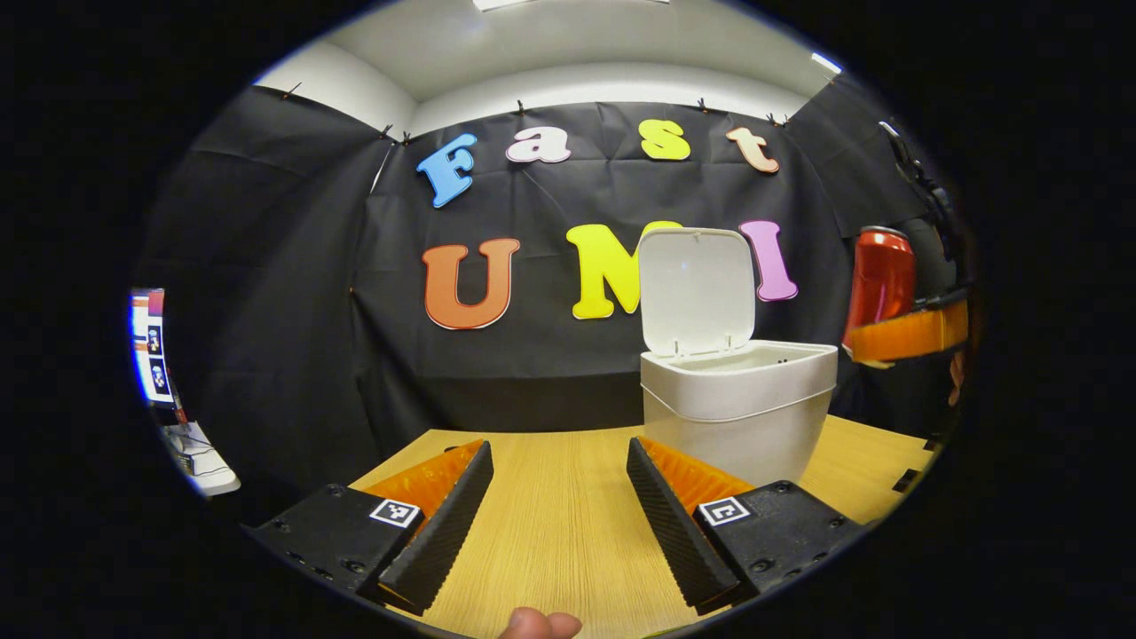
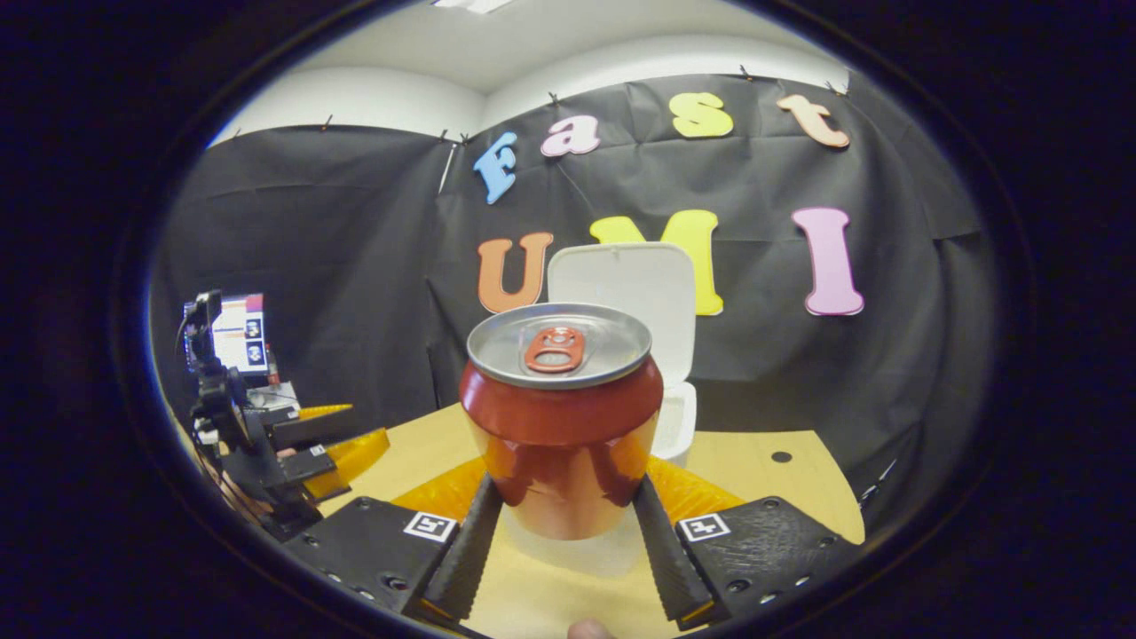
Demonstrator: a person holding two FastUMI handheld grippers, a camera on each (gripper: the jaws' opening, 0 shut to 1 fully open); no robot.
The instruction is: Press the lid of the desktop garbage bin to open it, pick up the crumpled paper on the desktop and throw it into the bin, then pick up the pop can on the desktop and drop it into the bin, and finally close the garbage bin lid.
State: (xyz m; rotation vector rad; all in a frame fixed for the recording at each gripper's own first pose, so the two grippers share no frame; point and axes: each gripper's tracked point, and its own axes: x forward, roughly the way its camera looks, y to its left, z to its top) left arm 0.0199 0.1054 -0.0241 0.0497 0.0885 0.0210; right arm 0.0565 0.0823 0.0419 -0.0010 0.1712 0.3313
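Right gripper view showing right gripper (image 2: 568, 532) clamping both fingers on upright red pop can (image 2: 561, 417), carrying it toward white garbage bin (image 2: 679, 422) with lid (image 2: 635, 297) standing open, left gripper (image 1: 559, 524) idling wide apart over desktop (image 1: 559, 497).

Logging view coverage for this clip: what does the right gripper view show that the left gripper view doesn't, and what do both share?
Right gripper view alone: the pop can's top with its pull tab, and the right gripper shut on the can, upright between its fingers. Left gripper view alone: the bin's open mouth and body, and the left gripper open over bare desktop. Shared: the pop can, the white bin with its lid raised, the wooden desktop.
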